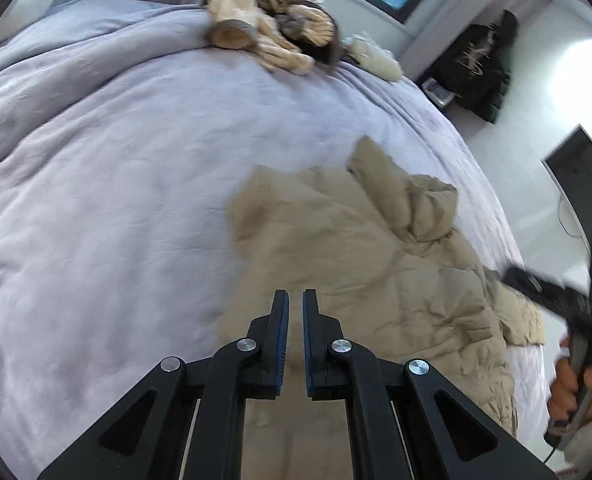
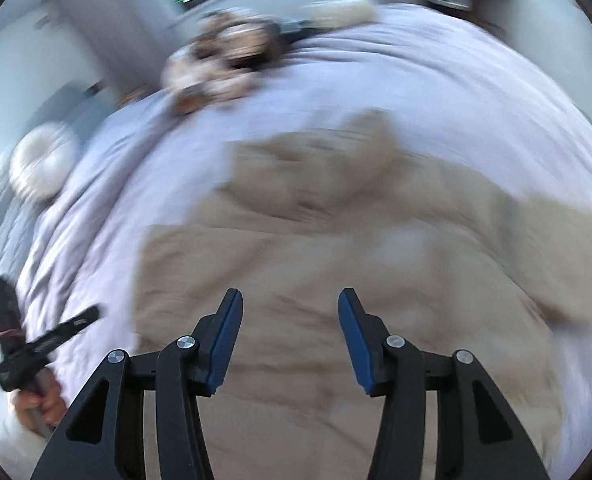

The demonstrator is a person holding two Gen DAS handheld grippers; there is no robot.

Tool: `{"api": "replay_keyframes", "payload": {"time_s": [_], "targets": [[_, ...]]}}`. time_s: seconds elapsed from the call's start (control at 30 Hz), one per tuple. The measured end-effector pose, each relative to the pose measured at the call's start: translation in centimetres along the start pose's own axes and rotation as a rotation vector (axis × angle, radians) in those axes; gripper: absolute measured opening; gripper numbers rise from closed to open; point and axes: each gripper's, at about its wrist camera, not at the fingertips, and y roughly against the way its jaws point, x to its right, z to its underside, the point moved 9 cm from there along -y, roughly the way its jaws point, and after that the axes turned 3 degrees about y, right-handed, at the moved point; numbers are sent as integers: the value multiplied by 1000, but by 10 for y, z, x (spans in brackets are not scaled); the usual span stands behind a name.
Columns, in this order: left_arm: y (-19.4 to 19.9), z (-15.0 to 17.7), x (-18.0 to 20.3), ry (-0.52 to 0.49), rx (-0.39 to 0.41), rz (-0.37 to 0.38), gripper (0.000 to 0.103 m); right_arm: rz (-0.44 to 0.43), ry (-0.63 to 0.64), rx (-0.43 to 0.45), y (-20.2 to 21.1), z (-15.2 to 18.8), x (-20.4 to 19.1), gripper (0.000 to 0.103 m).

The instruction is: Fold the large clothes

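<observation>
A wide bed (image 1: pixel 116 168) fills the room, covered by a pale lilac quilt rumpled into soft ridges. On its near side lies a tan padded coat (image 1: pixel 355 260), creased and partly spread out. At the far edge sits a heap of furry cream-and-brown clothes (image 1: pixel 272 28) (hard to tell how many), with a small whitish bundle (image 1: pixel 375 56) just beside it.

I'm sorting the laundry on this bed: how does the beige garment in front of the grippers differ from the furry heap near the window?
The beige garment is one plain colour; the furry heap mixes cream and dark brown. The beige garment lies spread fairly flat with creases and one bunched part; the furry heap is piled in a lump. The beige garment sits just below the grippers; the furry heap lies at the far edge. Both rest on the lilac bedcover.
</observation>
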Motion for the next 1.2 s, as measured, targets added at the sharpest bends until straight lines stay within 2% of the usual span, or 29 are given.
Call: {"api": "replay_keyframes", "payload": {"time_s": [0.07,0.1,0.17,0.23,0.27,0.33,0.4,0.47,0.57,0.63,0.73,0.83,0.93,1.0,1.1,1.17,1.2], "targets": [[-17,6,8,-5,-6,3,7,-103,61,-49,-39,-20,-36,22],[-25,8,11,-9,-5,-20,7,-129,83,-63,-53,-26,-48,18],[-41,16,-1,6,-7,-97,7,-210,155,-146,-100,-33,-81,18],[-53,26,-15,49,-19,-132,7,-243,195,-226,-137,-26,-99,18],[-58,31,-29,79,-22,-161,7,-251,200,-284,-163,-18,-106,18],[-61,34,-47,113,-21,-194,6,-248,198,-343,-196,-8,-113,18],[-63,32,-55,129,-14,-205,7,-238,196,-360,-230,-3,-122,17],[-66,30,-57,103,-14,-228,6,-212,200,-342,-246,-3,-128,14],[-70,30,-52,59,-29,-262,7,-171,185,-290,-243,-5,-123,14],[-61,27,-47,75,-34,-245,7,-154,153,-263,-230,-12,-117,14],[-39,14,-42,73,16,-214,7,-151,125,-217,-200,-24,-107,14],[-33,-8,-41,56,47,-219,7,-124,108,-180,-165,-30,-79,14],[-45,-36,-43,74,62,-220,7,-51,96,-145,-140,-31,-47,14],[-62,-51,-45,60,66,-248,7,37,91,-117,-122,-28,-12,14],[-93,-49,-59,47,6,-312,7,136,34,-141,-107,-8,41,14],[-106,-41,-63,42,-24,-331,7,217,-41,-184,-100,21,85,14],[-106,-35,-64,39,-30,-335,7,222,-80,-200,-98,34,100,14]]}}
